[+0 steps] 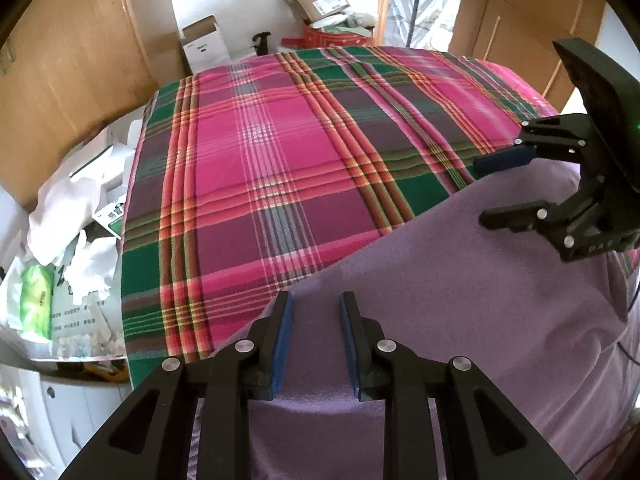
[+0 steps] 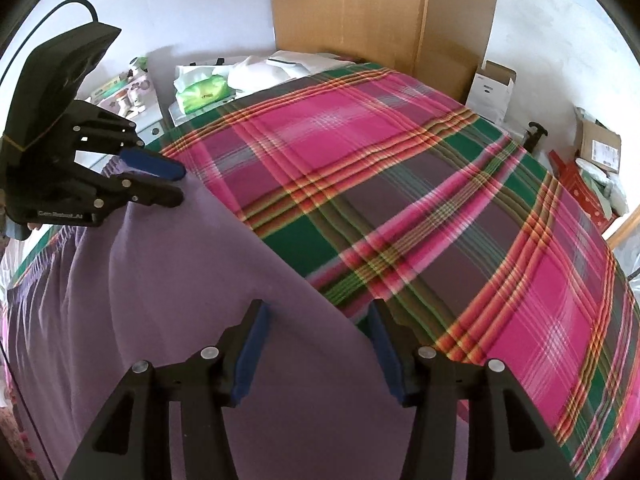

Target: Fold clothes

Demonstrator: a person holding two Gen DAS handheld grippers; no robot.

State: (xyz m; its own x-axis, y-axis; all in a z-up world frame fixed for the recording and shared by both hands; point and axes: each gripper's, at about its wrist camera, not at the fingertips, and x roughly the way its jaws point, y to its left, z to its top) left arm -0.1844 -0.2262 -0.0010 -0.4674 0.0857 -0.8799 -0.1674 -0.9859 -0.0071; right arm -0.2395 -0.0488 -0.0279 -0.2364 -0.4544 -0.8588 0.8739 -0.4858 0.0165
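My left hand-held gripper hangs over the near-left part of the soft purple fleece garment, blue pads apart w/ a medium gap, nothing between them; my right hand-held gripper sits at the garment's diagonal edge, jaws spread wider, one pad over purple, the other over the pink-green plaid bedspread, also holding nothing; garment lies spread on the bed's near side, top edge running slantwise across the plaid, what looks like a gathered band at the far-left side; can't tell what kind of garment or how many layers lie there.

Step in hand, imo: both grippers lined up along that one long edge, approx ready to pinch; scene fits either a flat piece awaiting a fold or one already doubled over & just let go; smooth top doesn't settle it.

Any grip here needs pads lowered to the cloth & closed on fleece only, not the bedspread beneath; fleece is thick, should pinch easy.
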